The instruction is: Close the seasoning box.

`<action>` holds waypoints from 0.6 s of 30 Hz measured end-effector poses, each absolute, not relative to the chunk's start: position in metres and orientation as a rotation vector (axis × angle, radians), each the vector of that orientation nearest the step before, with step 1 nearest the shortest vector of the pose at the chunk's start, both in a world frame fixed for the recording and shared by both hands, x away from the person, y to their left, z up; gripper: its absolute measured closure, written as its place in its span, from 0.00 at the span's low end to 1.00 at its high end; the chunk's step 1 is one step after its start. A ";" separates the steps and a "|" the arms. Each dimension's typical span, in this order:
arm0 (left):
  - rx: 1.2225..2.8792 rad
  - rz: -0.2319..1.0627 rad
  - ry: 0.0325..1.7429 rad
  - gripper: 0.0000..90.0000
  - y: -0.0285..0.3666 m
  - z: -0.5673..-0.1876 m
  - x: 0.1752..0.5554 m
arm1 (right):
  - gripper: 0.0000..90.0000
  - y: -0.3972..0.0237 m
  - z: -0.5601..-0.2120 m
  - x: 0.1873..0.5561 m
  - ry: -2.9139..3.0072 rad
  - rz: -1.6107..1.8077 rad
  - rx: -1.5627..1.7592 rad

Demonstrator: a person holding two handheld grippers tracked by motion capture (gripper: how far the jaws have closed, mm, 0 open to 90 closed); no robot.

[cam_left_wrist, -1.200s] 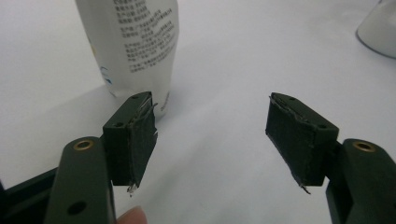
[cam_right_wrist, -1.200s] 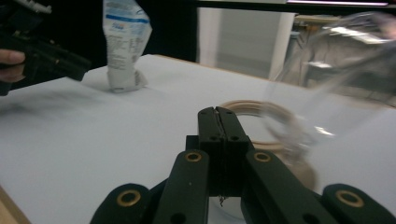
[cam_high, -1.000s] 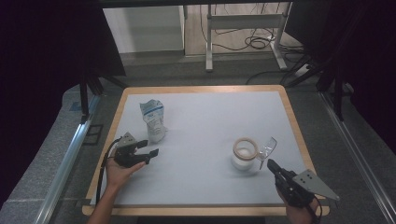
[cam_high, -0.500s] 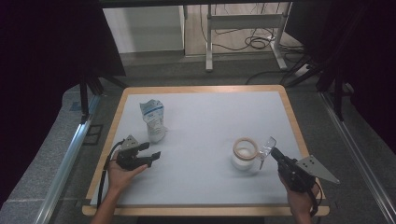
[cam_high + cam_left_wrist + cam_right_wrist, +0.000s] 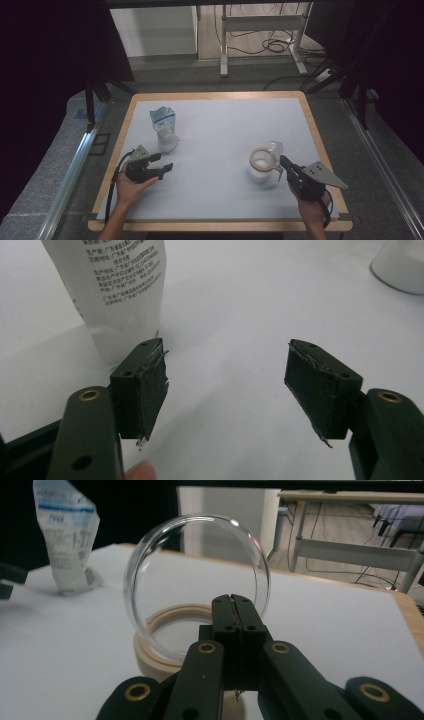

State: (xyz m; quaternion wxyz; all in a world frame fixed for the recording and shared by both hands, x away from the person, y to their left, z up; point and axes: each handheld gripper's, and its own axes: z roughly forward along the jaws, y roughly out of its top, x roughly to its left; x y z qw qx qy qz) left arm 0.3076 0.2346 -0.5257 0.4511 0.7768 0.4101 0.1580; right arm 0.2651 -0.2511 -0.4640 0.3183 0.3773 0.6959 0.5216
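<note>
White crinkled pouch [image 5: 164, 128] stands upright at table's [image 5: 220, 120] left, printed text on it, just beyond left gripper [image 5: 161, 162]; in the left gripper view pouch [image 5: 112, 290] sits beside the left jaw, apart from it. Left gripper [image 5: 225, 385] jaws spread wide, nothing between, black padded pads [image 5: 317, 385]. White matte tabletop, wooden rim. Right of centre: round jar [image 5: 261, 165] with pale wooden ring rim, white contents. Hinged clear glass lid [image 5: 274, 148], round, tilted up on edge above jar [image 5: 172, 640]. Right gripper [image 5: 282, 161] right next to jar; jaws clenched together at lower edge of lid [image 5: 197, 580], apparently pinching its rim.
</note>
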 end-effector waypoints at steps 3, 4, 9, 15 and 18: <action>1.926 0.391 1.011 0.37 0.234 -0.527 0.307 | 1.00 -0.237 -0.467 0.272 1.895 1.334 0.983; 1.927 0.391 1.011 0.37 0.234 -0.527 0.307 | 1.00 -0.233 -0.468 0.273 1.907 1.318 0.970; 1.927 0.391 1.009 0.37 0.233 -0.527 0.307 | 1.00 -0.228 -0.465 0.275 1.924 1.319 0.977; 1.917 0.385 1.008 0.37 0.232 -0.527 0.306 | 1.00 -0.231 -0.465 0.275 1.922 1.322 0.979; 1.913 0.384 1.005 0.36 0.233 -0.526 0.305 | 1.00 -0.235 -0.464 0.275 1.906 1.341 0.983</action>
